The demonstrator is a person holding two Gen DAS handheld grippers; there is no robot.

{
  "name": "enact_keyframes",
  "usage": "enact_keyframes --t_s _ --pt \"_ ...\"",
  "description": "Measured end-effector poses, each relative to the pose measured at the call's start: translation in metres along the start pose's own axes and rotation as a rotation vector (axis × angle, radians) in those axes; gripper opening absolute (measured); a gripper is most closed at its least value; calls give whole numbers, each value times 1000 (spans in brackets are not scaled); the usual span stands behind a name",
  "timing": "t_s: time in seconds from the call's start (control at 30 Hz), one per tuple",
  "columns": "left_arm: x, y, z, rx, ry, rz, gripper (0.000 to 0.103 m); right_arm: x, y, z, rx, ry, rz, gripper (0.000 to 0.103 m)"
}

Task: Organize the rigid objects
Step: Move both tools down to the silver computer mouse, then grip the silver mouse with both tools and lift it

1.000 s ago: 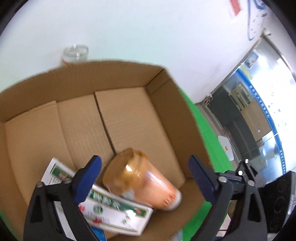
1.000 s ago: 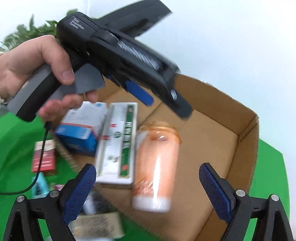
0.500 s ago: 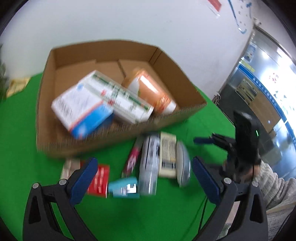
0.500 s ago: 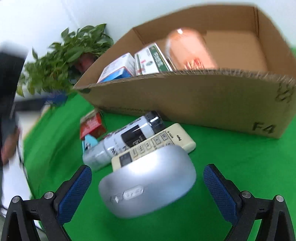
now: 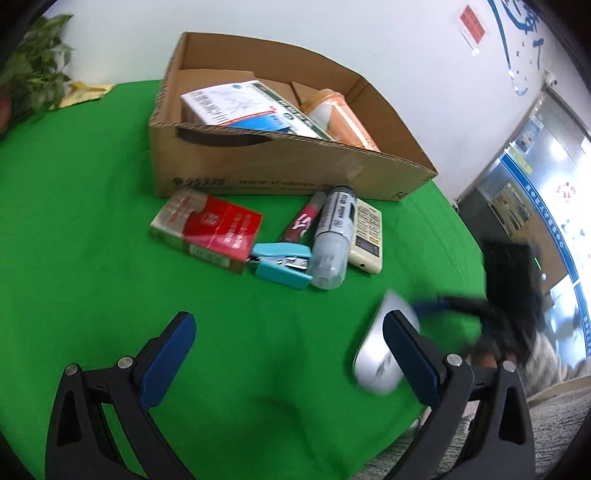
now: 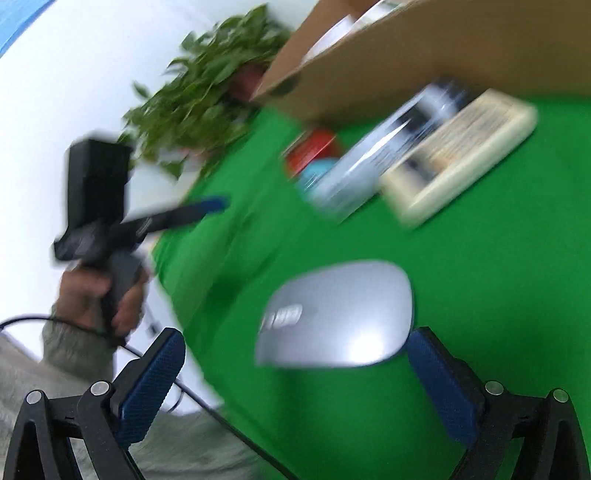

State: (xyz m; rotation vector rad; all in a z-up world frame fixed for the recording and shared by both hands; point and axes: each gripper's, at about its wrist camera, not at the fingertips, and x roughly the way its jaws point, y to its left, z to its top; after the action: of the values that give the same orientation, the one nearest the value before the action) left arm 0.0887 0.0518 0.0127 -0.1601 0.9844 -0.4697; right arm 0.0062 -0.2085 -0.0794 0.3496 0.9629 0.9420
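Nearer now — silver case [image 6: 334,315] lies between right gripper's [image 6: 291,365] spread jaws.

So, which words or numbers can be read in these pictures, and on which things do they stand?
"95338": front wall of the cardboard box.
A web address beside it: too blurred to read.
Red packet, white bottle, remote control, boxes inside: print too small.
Silver case: emblem blurred.
Wall sign: unreadable.
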Motion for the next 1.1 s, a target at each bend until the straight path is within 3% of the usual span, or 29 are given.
enact_keyframes --t_s 0.13,0.27,0.4,0.53,0.6,0.63,0.67,0.77,0.8,0.9,1.03,1.1 --pt "-6 6 -6 -21 -6 5 103 -6 38 -16 -233 12 -261 101" --pt "-9 -22 -15 117 25 -40 102 4 49 -15 -482 90 -370 93" --pt "-2 -65 -36 341 90 -83 102 33 43 -11 -702 231 -363 80" --pt "6 -82 -49 439 123 -91 100 50 42 2 -828 273 -302 79" --pt "12 -84 -53 484 137 -97 92 58 38 11 -854 306 -258 79" --pt "16 -85 -54 505 140 -99 78 61 36 16 -850 324 -235 79" --pt "22 -84 -54 522 155 -88 72 64 34 20 -850 338 -211 79" --pt "40 -81 -54 561 210 -93 65 68 30 24 -860 343 -167 76" --pt "42 -80 -55 565 223 -114 65 67 32 24 -864 340 -164 69" --pt "48 -76 -60 603 230 -125 68 63 37 15 -852 314 -195 64" --pt "48 -67 -63 596 217 -167 89 57 43 -3 -815 264 -193 61" --pt "51 -69 -67 626 212 -180 93 58 48 -9 -813 251 -199 61"
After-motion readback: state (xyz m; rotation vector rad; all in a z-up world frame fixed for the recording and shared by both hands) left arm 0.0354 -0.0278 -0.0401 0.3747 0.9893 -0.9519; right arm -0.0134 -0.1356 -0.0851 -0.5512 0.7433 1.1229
